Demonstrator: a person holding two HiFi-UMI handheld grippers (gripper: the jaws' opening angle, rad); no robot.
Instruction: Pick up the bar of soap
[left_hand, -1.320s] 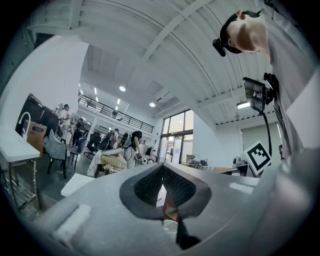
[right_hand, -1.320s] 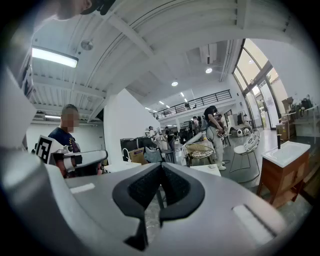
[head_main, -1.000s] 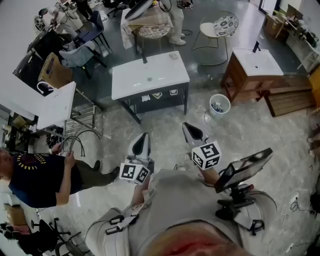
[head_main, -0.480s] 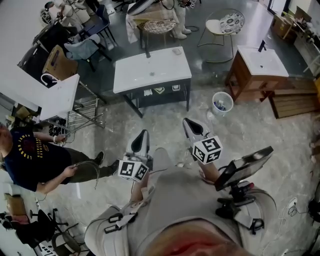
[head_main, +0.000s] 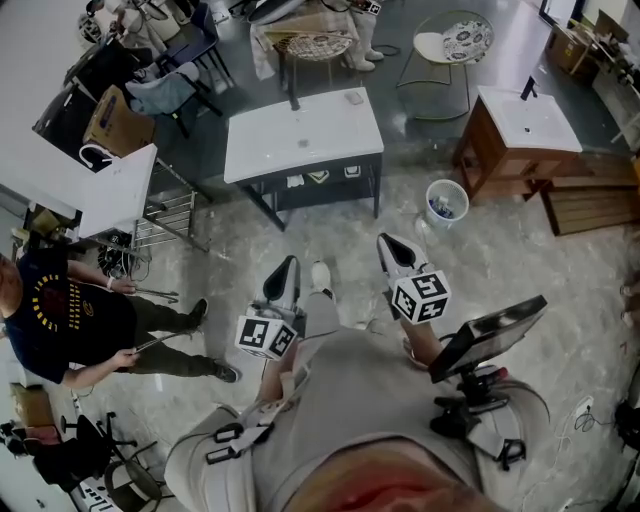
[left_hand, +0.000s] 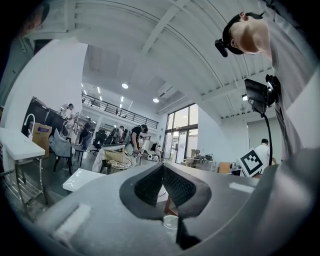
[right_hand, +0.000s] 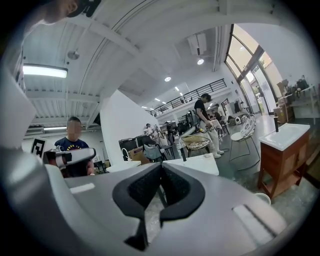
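Since a second ago the white table (head_main: 300, 150) has slid up the head view as the person walks toward it, a pale shoe (head_main: 320, 277) has come into sight between the two grippers, and the bystander (head_main: 60, 320) at 9 o'clock has shifted down and to the left. Both tools are held low in front of the body, pointing toward 12 o'clock. The left gripper (head_main: 285, 270) has its jaws pressed together with nothing between them, and the right gripper (head_main: 392, 248) is likewise closed and empty; each gripper view shows the dark pads meeting at the tip. The bar of soap (head_main: 352, 97) lies on the table's far right corner, at about 12 o'clock from the jaws and well apart from both. A dark tap (head_main: 293, 100) stands at the table's far edge, to the left of the soap. Beneath and around it runs a pale, marbled floor (head_main: 500, 290). A small white bin (head_main: 443, 203) stands at 1 o'clock, with a wooden vanity (head_main: 500, 150) just beyond it at 2 o'clock, and a round-seated chair (head_main: 455, 45) farther back.
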